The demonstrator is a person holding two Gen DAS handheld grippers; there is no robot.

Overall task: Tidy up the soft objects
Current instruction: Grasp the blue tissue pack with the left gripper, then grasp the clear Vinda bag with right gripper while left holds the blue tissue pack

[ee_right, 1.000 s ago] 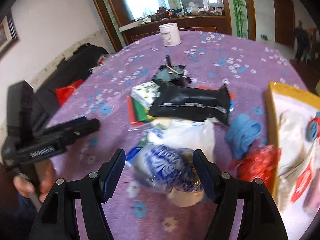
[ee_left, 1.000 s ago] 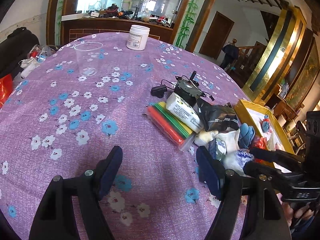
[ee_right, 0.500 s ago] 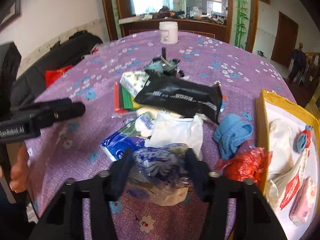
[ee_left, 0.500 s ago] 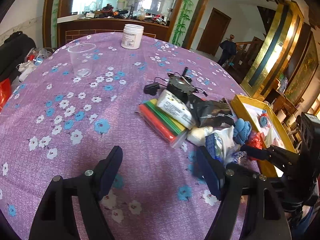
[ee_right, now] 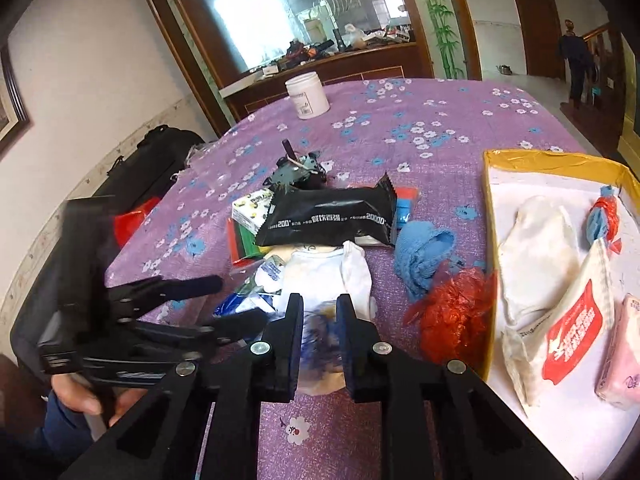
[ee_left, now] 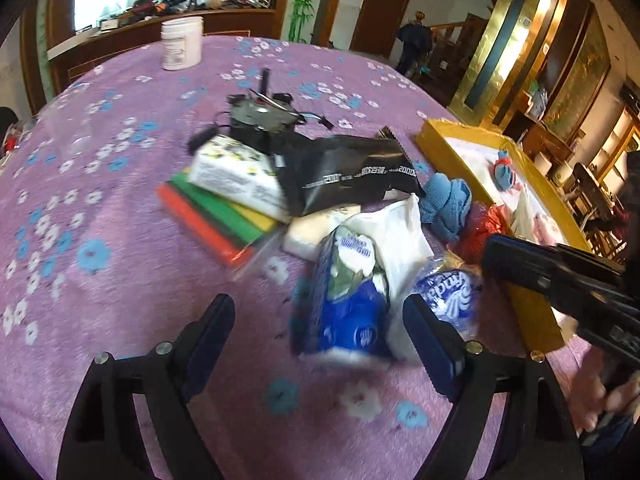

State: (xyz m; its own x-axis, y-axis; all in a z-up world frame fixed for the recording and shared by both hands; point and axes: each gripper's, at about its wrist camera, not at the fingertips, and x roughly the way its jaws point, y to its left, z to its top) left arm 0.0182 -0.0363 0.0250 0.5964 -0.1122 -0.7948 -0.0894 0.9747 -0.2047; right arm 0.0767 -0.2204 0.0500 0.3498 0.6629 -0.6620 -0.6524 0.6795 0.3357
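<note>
Progress, as we judge it: partway. The yellow tray (ee_right: 552,160) at the table's right side already holds several soft things: a white cloth pouch (ee_right: 536,256), a white pack with a red label (ee_right: 572,324), a pink tissue pack (ee_right: 620,364) and a small blue-and-red bundle (ee_right: 602,220).

Left on the purple flowered table (ee_right: 400,136), in one pile: black foil pack (ee_right: 332,216), blue cloth (ee_right: 424,256), red plastic bag (ee_right: 456,316), white bag (ee_right: 332,272), blue tissue pack (ee_left: 352,312), a patterned white tissue pack (ee_left: 236,172) over coloured sheets (ee_left: 212,216). A black motor part (ee_left: 256,116) looks hard; we would leave it.

Right claw (ee_right: 320,320): clamped on the blue-printed plastic bag (ee_right: 320,332), the plastic squeezed between the pads. It sits at the near edge of the pile, just left of the tray.

Left claw (ee_left: 316,328): its jaws have just been opening and stand apart, with the blue tissue pack near their tips, not pressed.

Room to move:
- Tray's near-left wall stands between bag and tray floor; the bag must clear it.
- Red plastic bag lies against that wall, in the path.
- The two claws are close together; crowding is a risk.
- Open cloth lies left and far; a white jar (ee_right: 308,96) is well apart.
</note>
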